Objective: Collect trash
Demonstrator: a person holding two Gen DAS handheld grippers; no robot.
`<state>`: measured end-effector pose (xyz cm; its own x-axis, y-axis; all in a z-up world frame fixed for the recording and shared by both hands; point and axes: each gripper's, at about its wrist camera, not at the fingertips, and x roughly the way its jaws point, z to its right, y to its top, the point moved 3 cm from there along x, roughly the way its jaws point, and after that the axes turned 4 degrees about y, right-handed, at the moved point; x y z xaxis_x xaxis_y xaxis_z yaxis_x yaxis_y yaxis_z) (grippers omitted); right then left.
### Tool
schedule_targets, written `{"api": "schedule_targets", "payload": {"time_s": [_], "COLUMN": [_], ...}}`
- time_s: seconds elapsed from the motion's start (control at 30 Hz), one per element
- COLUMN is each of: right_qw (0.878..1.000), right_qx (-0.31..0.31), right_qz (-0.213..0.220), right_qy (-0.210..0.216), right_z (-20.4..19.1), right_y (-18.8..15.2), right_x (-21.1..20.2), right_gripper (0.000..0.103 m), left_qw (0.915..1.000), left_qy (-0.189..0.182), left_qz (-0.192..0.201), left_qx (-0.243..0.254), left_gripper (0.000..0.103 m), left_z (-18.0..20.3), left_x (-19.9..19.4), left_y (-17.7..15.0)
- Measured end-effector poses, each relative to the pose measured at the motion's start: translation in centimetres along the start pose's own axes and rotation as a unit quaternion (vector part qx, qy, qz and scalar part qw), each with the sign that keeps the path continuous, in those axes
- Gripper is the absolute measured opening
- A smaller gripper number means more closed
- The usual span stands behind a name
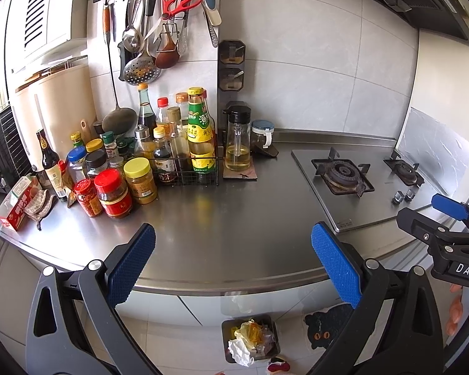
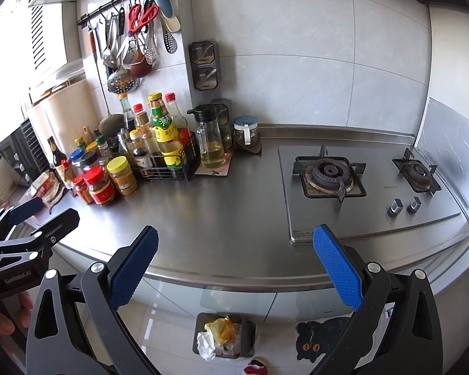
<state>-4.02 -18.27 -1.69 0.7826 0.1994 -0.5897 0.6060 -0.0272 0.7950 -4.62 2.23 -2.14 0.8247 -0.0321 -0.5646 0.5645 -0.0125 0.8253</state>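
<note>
Below the front edge of the bench (image 1: 228, 206), on the tiled floor, stands a small dark trash bin (image 1: 250, 340) heaped with crumpled white tissue, yellow plastic and wrappers. The left gripper (image 1: 233, 265) and the right gripper (image 2: 236, 265) both hover above that front edge, jaws wide apart and holding nothing.

The middle of the steel bench looks bare, so collection may be nearly finished. A good next step, as a judgement: check the back left corner, where a red carton (image 1: 15, 206) and a rag lie beside the jars, then carry any scrap straight over the bin before letting go, since the bin is already overfull and loose pieces could slide off.

About 20 sauce bottles and jars crowd the left back of the bench. A 2-burner gas stove (image 2: 369, 187) fills the right end. Utensils and red scissors hang on a wall rail above. A black cat mat lies on the floor.
</note>
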Motion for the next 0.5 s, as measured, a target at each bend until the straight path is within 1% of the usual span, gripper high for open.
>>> {"api": "schedule_targets", "payload": {"time_s": [0.5], "right_qw": [1.000], "right_qx": [0.001], "right_qz": [-0.005], "right_qy": [0.005], "right_z": [-0.45], "right_y": [-0.08], "right_x": [0.40], "right_gripper": [0.100], "left_qw": [1.0000], "left_qy": [0.002], "left_qz": [-0.002], "left_qx": [-0.005], "left_gripper": [0.095], "left_z": [-0.46], "left_x": [0.30], "left_y": [0.01]}}
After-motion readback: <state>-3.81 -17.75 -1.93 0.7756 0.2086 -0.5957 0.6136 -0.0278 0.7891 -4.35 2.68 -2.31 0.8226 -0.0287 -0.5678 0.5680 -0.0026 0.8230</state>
